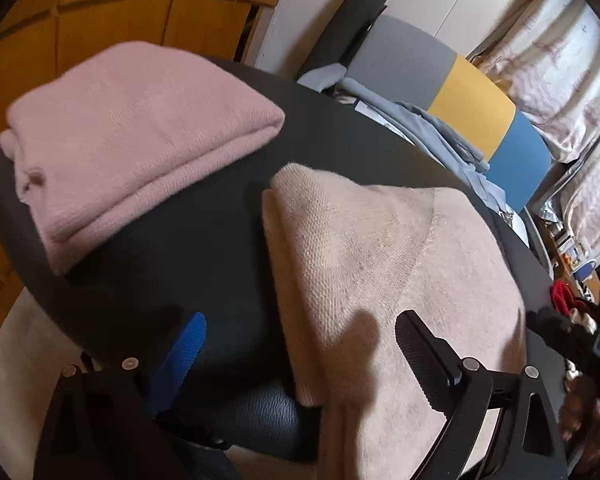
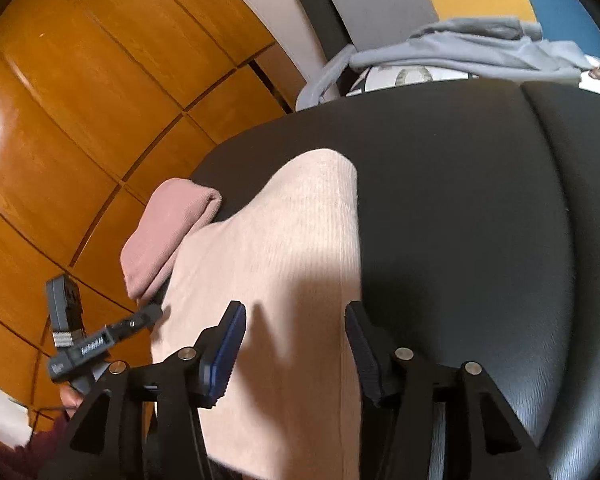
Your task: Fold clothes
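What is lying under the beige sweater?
The beige sweater lies on the black padded surface, near the folded pink sweater. Anything beneath its middle is covered.

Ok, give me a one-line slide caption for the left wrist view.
Open left gripper hovering over beige sweater on black seat, folded pink sweater beside it.

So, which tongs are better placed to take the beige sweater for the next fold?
Probably the right tongs: open, both fingers over the beige sweater. The left tongs, also open, straddle its edge, blue finger over the black seat.
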A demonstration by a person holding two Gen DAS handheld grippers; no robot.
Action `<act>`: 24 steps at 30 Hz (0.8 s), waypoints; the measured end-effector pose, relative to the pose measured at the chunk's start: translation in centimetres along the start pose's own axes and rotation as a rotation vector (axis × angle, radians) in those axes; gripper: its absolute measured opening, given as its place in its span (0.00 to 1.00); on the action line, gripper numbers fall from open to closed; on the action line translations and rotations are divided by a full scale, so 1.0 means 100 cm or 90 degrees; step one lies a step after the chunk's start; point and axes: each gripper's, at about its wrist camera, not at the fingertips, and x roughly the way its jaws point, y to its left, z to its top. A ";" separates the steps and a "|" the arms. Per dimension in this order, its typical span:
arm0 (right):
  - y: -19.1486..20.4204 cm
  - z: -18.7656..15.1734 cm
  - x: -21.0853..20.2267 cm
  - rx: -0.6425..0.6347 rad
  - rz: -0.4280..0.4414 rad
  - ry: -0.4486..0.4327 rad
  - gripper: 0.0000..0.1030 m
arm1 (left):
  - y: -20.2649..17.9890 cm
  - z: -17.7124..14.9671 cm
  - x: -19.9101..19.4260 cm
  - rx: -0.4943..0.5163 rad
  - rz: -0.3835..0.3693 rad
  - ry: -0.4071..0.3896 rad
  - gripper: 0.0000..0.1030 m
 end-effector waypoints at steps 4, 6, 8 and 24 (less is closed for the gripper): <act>-0.009 0.017 0.027 0.041 0.028 0.037 0.59 | 0.004 0.007 0.014 -0.018 -0.027 0.037 0.95; -0.018 0.022 0.038 0.067 0.058 0.056 0.64 | 0.006 0.010 0.022 -0.017 -0.034 0.047 0.96; -0.026 0.025 0.046 0.085 0.081 0.072 0.68 | 0.006 0.012 0.026 -0.005 -0.037 0.044 1.00; -0.042 0.030 0.088 0.157 0.183 0.184 0.70 | -0.022 0.029 0.056 0.109 -0.040 0.096 1.00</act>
